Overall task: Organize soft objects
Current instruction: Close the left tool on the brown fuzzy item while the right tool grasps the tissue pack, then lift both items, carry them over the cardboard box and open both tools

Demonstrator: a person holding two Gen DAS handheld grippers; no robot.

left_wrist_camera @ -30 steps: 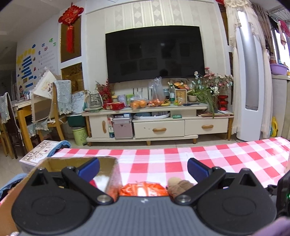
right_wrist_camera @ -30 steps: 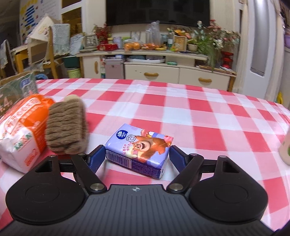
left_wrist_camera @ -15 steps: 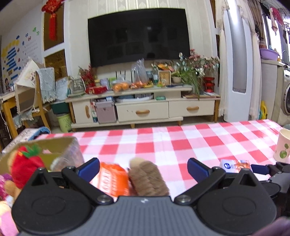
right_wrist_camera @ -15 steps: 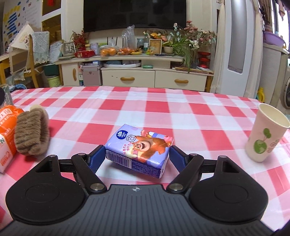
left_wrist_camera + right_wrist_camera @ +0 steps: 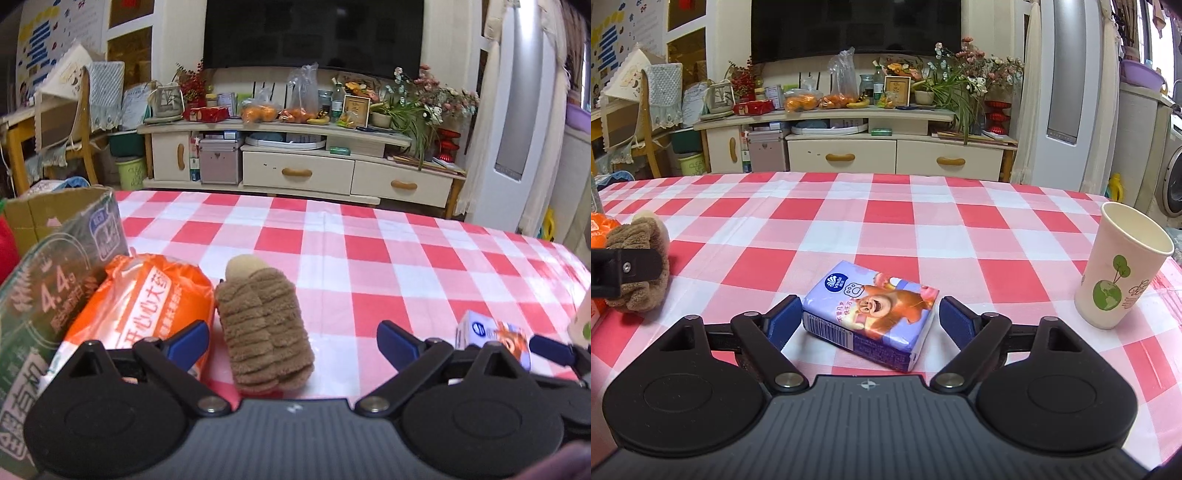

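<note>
While the right claw [image 5: 870, 320] sits spread around the tissue pack [image 5: 870, 313] at lower centre, the left claw [image 5: 293, 341] gapes around the brown plush [image 5: 263, 328] on the checkered surface [image 5: 923, 229].

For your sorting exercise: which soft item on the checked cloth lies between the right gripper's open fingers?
The tissue pack, purple with a cartoon bear. The brown plush and orange bag lie further left, by the left hand-held gripper.

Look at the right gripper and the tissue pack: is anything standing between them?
Nothing visible does. The tissue pack already lies on the cloth between the open fingers of the right gripper, with small gaps either side. The paper cup stands off to the right and the brown plush to the left, both clear.
</note>
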